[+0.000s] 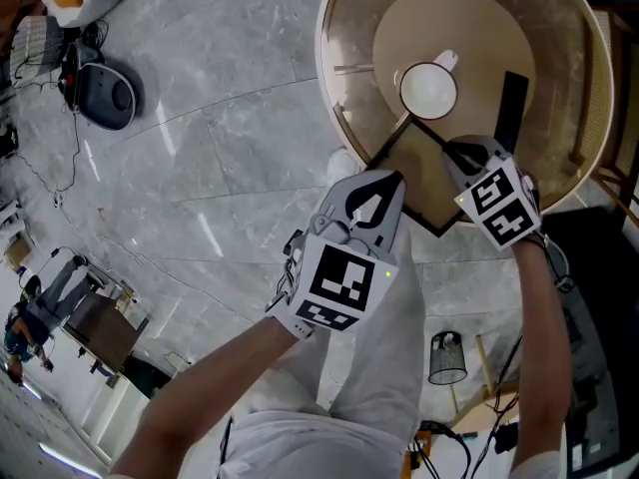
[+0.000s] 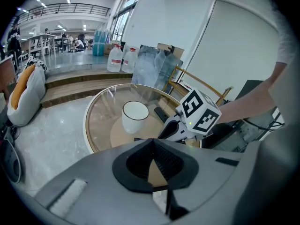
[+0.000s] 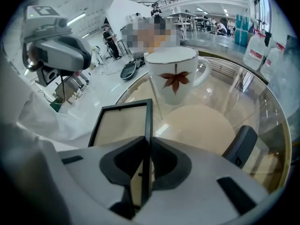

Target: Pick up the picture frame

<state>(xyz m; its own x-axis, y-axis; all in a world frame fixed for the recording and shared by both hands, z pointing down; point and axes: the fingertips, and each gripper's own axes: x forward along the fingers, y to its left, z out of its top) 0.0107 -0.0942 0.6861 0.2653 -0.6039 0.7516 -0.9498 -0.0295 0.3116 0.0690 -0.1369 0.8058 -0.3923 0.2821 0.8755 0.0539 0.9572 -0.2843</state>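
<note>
A black picture frame (image 1: 424, 180) sits near a white mug (image 1: 429, 90) on a round glass tabletop (image 1: 559, 58). From the head view, the right gripper (image 1: 461, 153) hides its own grip. Only the right gripper view shows its jaws clamped on the frame's edge. The left gripper (image 2: 152, 142) has its jaws closed tip to tip beside the frame.

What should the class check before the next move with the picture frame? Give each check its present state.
1. The right gripper is shut on the edge of the picture frame: ok.
2. The left gripper grips the frame too: its jaw tips are together and the frame shows behind them: cannot tell.
3. The mug is clear of the frame: it stands right at the frame's far corner: not ok.
4. The black bar beside the right gripper lies apart from the frame: ok.
5. The frame is lifted off the table: cannot tell.
</note>
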